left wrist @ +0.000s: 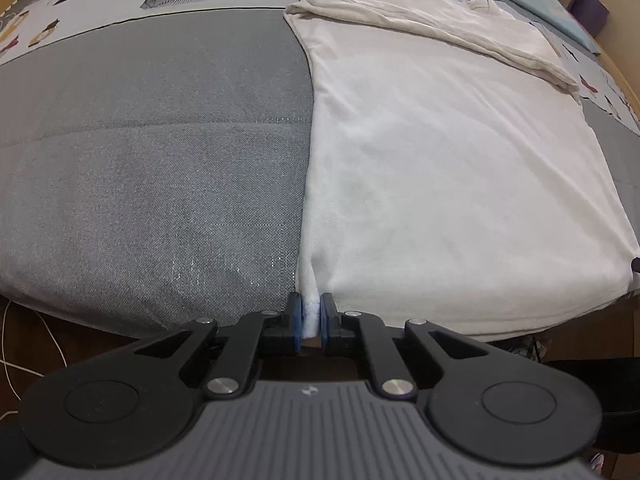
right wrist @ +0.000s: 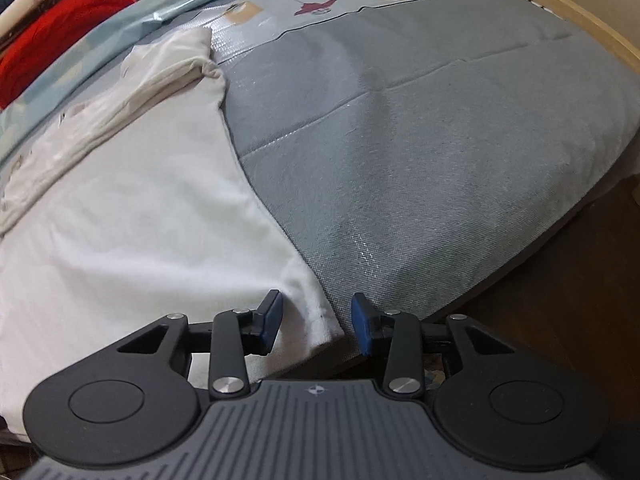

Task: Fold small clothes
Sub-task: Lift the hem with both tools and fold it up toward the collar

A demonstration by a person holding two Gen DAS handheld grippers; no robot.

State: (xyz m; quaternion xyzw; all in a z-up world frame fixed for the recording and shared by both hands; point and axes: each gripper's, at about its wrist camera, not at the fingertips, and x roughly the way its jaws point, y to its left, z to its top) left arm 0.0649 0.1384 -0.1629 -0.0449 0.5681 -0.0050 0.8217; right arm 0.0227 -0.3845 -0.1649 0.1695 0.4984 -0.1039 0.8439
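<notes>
Where the white shirt (left wrist: 460,168) lies flat on the grey mat (left wrist: 152,160), the left gripper (left wrist: 310,318) pinches its near left corner. Right view: the right gripper (right wrist: 314,326), jaws wide, straddles the shirt's (right wrist: 132,216) near right corner, unclamped.

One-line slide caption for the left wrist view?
Left hand-held gripper shut on the near left corner of a white garment spread flat on a grey mat.

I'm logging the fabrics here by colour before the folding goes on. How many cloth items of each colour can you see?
White: 1, the white garment, pinched by the left gripper.
Red: 1, the red cloth.
Total: 2.
</notes>
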